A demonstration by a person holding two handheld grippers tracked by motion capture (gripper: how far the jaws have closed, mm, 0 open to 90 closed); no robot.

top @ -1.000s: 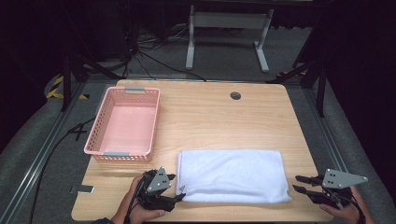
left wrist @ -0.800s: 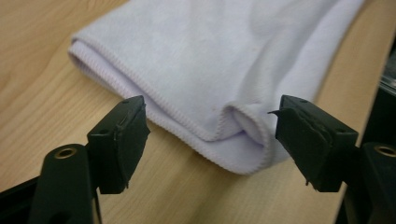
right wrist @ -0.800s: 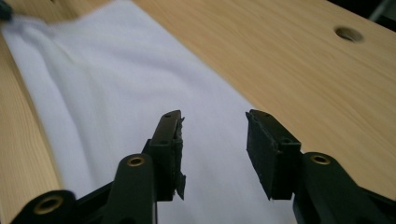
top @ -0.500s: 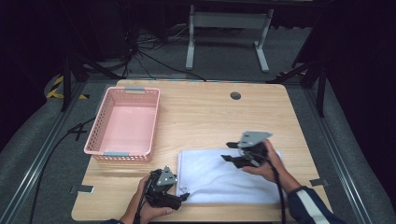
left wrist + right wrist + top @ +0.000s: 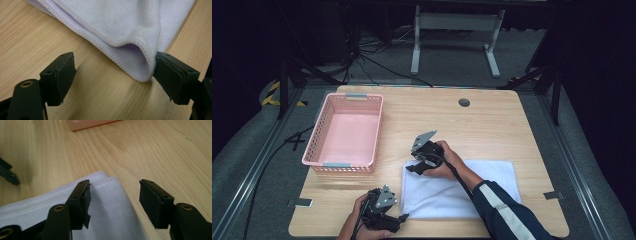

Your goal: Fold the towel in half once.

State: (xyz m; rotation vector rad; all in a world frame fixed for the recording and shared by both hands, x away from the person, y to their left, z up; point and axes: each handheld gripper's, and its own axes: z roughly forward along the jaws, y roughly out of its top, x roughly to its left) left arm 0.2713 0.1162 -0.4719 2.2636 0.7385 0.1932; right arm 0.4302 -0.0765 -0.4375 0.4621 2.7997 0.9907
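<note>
Folded double since the earlier frames: white towel (image 5: 462, 187), its right-hand portion brought over toward the left, now lying as a narrower rectangle along the near edge of the wooden table (image 5: 512, 120). Right gripper (image 5: 414, 161) carried from beyond the table's right edge across to the towel's far left corner, jaws just opened and standing about half apart. In the right gripper view, stacked hemmed corner (image 5: 105, 178) lying flat just beyond the jaw tips, towel (image 5: 107, 207) running beneath and between them, pads pressing on nothing; release of the carried corner, so judged.

Left gripper (image 5: 399, 219) at the near left corner, lowered slightly, jaws likewise just opened and nearly at full spread. In the left gripper view, looped fold of the towel (image 5: 140, 67) between the jaws, brushing the inner face of one pad, clear of the other; no pinch.

Probable reason for both placements: corners aligned one upon the other, then let go so that the fold settles square.

Pink basket (image 5: 346, 131) just beyond the towel's left end, apart from it, nothing inside; likely destination for the folded towel.
</note>
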